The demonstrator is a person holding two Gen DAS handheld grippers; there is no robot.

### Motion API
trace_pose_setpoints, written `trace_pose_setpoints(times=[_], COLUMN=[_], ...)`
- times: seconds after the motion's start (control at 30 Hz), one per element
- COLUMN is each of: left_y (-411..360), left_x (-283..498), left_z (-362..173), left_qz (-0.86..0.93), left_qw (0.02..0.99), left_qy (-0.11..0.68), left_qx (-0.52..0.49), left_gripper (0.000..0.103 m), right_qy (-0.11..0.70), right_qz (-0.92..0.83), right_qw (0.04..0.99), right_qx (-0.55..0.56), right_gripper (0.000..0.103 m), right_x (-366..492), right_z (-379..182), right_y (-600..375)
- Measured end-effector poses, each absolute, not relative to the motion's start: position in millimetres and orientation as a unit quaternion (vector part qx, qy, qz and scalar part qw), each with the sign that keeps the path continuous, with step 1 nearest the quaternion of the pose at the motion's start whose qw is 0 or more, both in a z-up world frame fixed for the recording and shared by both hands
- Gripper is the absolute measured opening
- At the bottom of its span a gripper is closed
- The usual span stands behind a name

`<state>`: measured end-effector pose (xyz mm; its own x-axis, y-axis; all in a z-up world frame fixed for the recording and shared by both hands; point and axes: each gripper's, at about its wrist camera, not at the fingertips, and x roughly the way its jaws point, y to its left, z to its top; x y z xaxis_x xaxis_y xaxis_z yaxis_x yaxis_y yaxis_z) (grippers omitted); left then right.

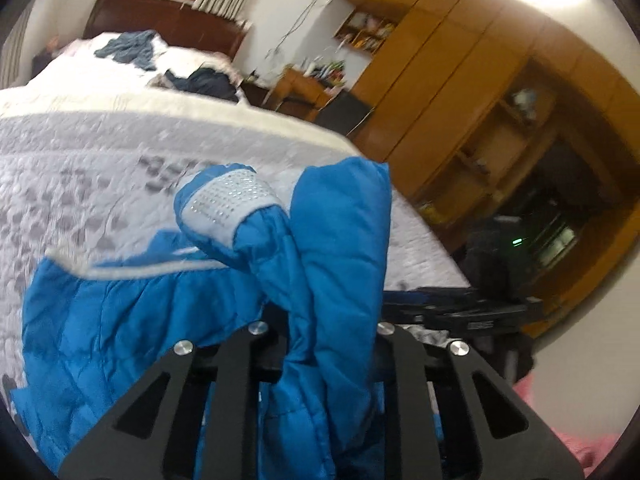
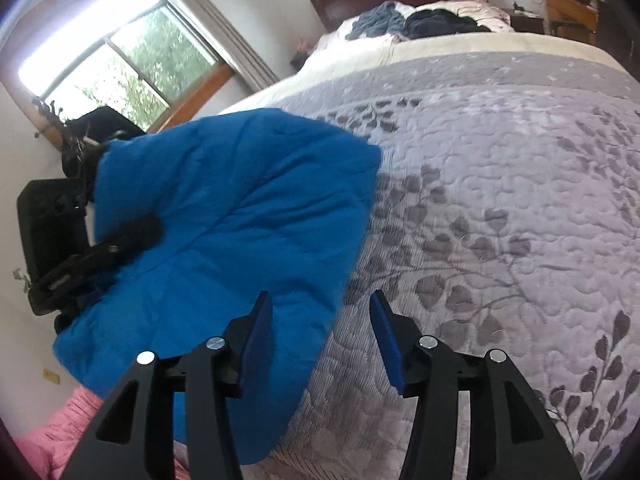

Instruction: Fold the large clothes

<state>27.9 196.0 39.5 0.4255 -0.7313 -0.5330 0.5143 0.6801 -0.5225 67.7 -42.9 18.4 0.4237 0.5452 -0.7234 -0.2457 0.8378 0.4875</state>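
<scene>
Left wrist view: my left gripper (image 1: 332,360) is clamping a thick bunch of the blue padded jacket (image 1: 132,328), lifting it above the bed (image 1: 100,152); a sleeve with a white studded cuff (image 1: 228,200) is flopping over beside the gripped fold. Right wrist view: my right gripper (image 2: 322,336) is standing wide, holding nothing, hovering over the grey leaf-print quilt (image 2: 500,200) just beside the jacket's hanging edge.

Step, as I'm judging it: jacket is being held up and carried toward the bed, not yet spread flat. Next move is calling for the right gripper to catch a free edge or the other shoulder so the jacket can be laid open on the quilt.

Count: one blue jacket, one cuff showing, two grippers. Far from the jacket near the headboard, two dark clothing heaps (image 2: 440,20) are lying on the bed. Pink fabric (image 2: 52,440) is showing below the jacket.
</scene>
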Motion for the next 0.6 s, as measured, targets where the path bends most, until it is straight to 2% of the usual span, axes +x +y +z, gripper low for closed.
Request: trace_pose_setpoints(times=[0.2, 0.3, 0.6], left_y=[238, 276, 363], left_x=[7, -2, -1], left_z=[72, 72, -16], left_qz=[-0.401, -0.39, -0.308], left_qw=[0.834, 0.836, 0.818], left_qy=[0.329, 0.317, 0.376], left_qx=[-0.186, -0.219, -0.306], left_gripper=[0.016, 0.016, 0.016], right_qy=[0.466, 0.465, 0.494], right_qz=[0.245, 0.259, 0.33], right_qw=[0.836, 0.835, 0.802], right_qx=[0.154, 0.143, 0.063], right_gripper=[0.054, 0.055, 0.058], right_x=[71, 70, 55], right_z=[29, 34, 38], right_y=[-38, -24, 68])
